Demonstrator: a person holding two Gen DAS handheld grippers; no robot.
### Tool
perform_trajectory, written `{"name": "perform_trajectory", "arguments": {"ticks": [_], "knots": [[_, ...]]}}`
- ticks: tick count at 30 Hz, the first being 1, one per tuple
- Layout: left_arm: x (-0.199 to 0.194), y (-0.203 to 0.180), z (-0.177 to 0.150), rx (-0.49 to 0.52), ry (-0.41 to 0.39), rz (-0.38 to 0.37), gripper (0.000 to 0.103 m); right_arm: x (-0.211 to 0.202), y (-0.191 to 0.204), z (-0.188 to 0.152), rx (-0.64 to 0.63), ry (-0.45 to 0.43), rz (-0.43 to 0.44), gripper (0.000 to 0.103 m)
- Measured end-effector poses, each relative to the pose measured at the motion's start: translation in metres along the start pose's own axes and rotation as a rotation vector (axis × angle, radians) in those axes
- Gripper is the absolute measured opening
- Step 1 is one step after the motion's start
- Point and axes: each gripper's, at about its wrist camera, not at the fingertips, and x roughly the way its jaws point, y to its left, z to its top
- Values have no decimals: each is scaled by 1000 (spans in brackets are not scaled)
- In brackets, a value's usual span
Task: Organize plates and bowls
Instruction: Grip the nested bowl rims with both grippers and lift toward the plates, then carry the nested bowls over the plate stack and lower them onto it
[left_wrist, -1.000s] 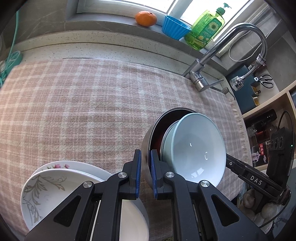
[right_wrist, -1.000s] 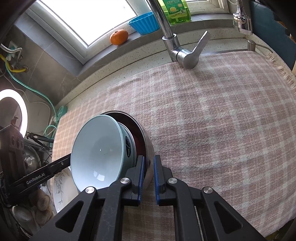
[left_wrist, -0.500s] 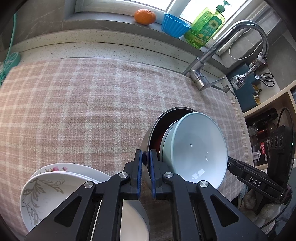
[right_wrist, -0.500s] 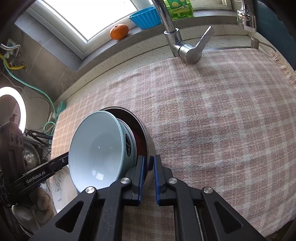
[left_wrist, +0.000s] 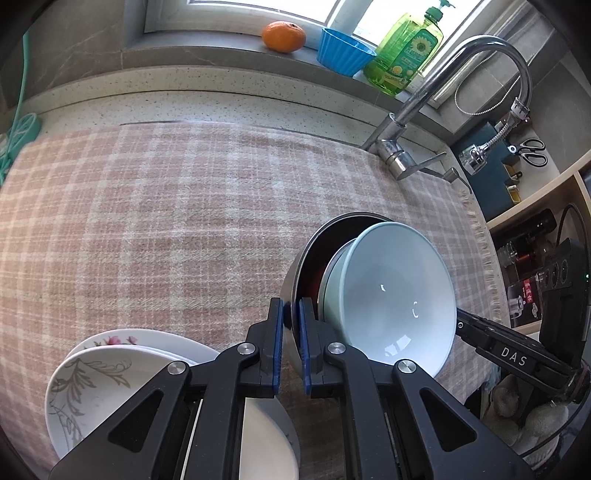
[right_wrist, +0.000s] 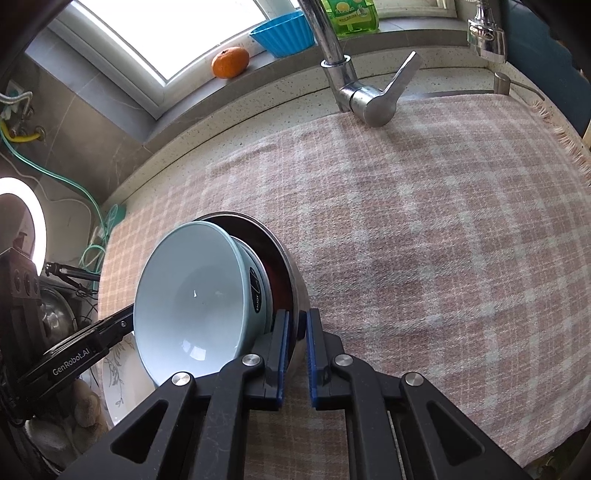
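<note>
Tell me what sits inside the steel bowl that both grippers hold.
Inside the steel bowl a pale blue bowl is nested, tilted on its side. A dark red inner wall shows behind it. The steel bowl's bottom is covered, so anything beneath cannot be seen.

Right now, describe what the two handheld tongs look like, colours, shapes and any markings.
Both tongs, left and right, are matte black plastic, each with two angular arms with triangular cut-outs and silver round bolt heads at the joints. The fingers carry blue pads on their inner faces. Seen from the side, the right one bears white "DAS" lettering and the left one "GenRobot.AI". What the person wears cannot be made out.
</note>
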Motion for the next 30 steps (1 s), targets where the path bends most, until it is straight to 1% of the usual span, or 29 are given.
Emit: {"name": "perform_trajectory", "arguments": {"ticks": [4,13,21,30], "knots": [[-2,1,1,-8,1,-16,7,-5,-1,3,15,-4,8,8],[-16,0,4,0,-24,-33,7,-20,8,5,5,-19,5,8],[-36,5,4,5,-53,-41,7,-37,28,6,-18,-47,9,8],[-63,17,1,1,-92,-39,7,-51,55,0,-47,-65,18,8]]}}
